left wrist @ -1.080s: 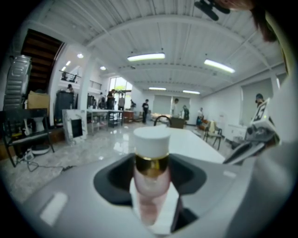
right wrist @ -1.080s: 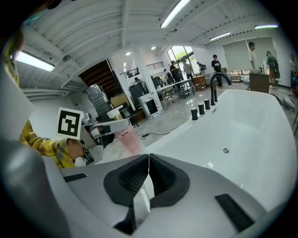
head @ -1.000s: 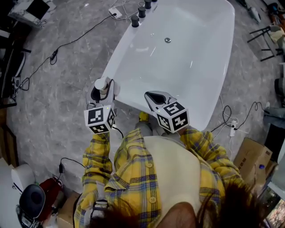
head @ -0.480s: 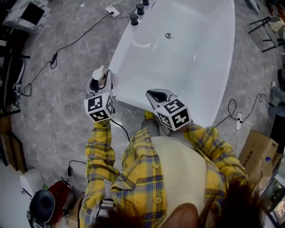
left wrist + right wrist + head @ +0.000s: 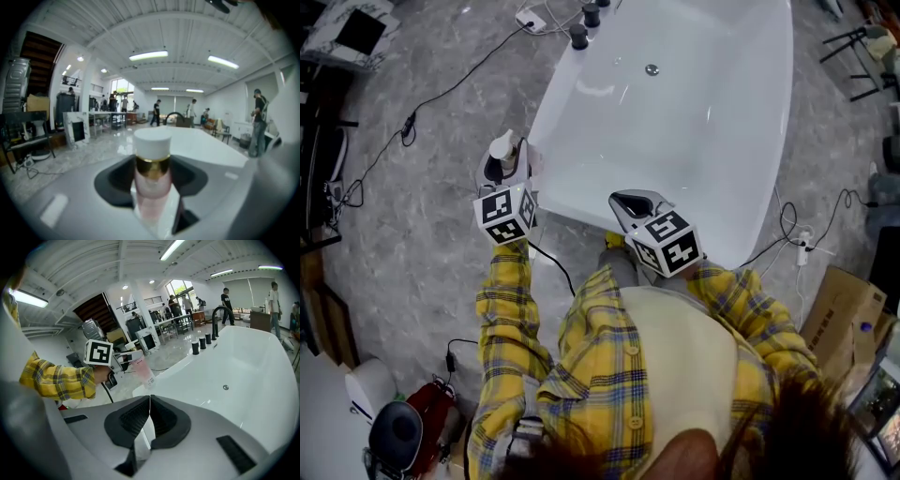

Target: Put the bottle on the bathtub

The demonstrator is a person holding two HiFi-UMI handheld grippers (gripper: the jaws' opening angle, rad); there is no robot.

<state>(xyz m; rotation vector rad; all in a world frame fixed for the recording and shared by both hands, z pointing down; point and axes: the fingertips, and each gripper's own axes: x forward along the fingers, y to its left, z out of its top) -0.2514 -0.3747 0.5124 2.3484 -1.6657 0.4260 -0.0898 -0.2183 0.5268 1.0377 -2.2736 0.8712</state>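
Right now my left gripper [image 5: 504, 167] has its jaws closed on the bottle [image 5: 152, 187]. The pads sit high on the pinkish body, near the gold collar, and the white cap stands clear above them. The right gripper view shows the base hanging free below the jaws, which I judge should let it meet a flat ledge squarely. I hold the bottle roughly upright, just outside the near left rim of the bathtub [image 5: 694, 150], over the grey floor [image 5: 422, 216] and not yet above the ledge.

My right gripper [image 5: 149, 399] hangs at the near edge of the tub with its jaws pressed together on nothing, probably kept aside out of the way.

The tub looks dry and holds nothing I can see, only its drain [image 5: 652, 69]. Dark tap knobs [image 5: 578, 36] stand on the far corner. How full the bottle is, I cannot tell.
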